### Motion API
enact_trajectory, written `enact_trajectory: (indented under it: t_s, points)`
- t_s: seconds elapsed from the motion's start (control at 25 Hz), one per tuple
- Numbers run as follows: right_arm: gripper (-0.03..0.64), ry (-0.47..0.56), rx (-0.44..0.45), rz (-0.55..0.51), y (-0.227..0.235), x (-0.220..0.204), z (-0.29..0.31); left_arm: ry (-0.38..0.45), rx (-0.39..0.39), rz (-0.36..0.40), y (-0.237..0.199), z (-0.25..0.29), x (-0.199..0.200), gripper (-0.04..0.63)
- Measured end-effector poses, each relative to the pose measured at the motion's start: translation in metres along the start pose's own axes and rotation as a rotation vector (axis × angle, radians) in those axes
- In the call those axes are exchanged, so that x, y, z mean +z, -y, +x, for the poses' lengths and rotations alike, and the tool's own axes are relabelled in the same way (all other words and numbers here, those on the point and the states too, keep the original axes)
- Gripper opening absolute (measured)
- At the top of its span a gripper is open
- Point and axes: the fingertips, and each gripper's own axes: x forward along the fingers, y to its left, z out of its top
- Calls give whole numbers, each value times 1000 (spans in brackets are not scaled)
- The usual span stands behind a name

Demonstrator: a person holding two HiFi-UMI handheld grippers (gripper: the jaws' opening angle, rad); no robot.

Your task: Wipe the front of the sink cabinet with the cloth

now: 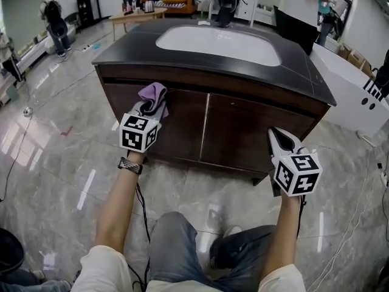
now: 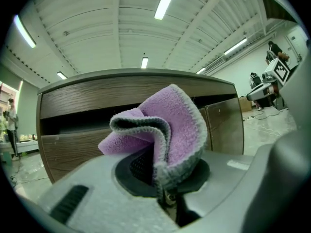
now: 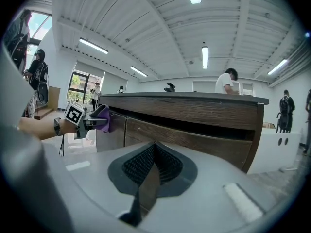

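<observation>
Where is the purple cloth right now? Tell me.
The purple cloth is clamped in the left gripper at the head view's left, held at the top of the left door of the sink cabinet, just below the black countertop.

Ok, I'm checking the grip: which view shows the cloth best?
The left gripper view: the purple cloth shows close up, pinched in the left hand-held gripper. The head view shows a small bunch by the cabinet; the right gripper view, a distant speck.

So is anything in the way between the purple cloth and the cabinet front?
No, nothing visible is. The left tongs hold the cloth right up by the cabinet front, near the top on its left side, and nothing sits between them.
</observation>
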Motion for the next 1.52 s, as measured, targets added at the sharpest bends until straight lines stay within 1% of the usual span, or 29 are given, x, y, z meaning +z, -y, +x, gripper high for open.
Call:
enact_trajectory:
  t_s: [0.16, 0.24, 0.36, 0.48, 0.6, 0.84, 1.0, 1.24, 1.4, 1.52]
  points:
    - [6, -4, -20, 12, 10, -7, -13, 1, -37, 9, 25, 10, 7, 48]
    - [6, -15, -27, 30, 14, -16, -19, -5, -71, 12, 41, 15, 10, 48]
    - [6, -34, -36, 16, 19, -23, -27, 11, -122, 7, 67, 23, 22, 48]
    - [6, -38, -43, -1, 24, -23, -38, 27, -154, 7, 90, 29, 32, 48]
    - [6, -50, -68, 2, 38, -26, -47, 38, -191, -6, 115, 37, 39, 48]
    - [6, -48, -87, 31, 56, -30, -47, 43, -243, 0, 152, 49, 51, 48]
    - [6, -53, -104, 27, 62, -32, -53, 58, -267, -5, 169, 53, 56, 48]
    - [6, -39, -160, 40, 83, -28, -68, 85, -317, -3, 193, 63, 65, 48]
    - [6, -33, -191, 53, 93, -28, -77, 90, -366, 7, 219, 71, 73, 48]
    - [6, -33, -232, 65, 103, -32, -86, 95, -407, 6, 241, 75, 78, 48]
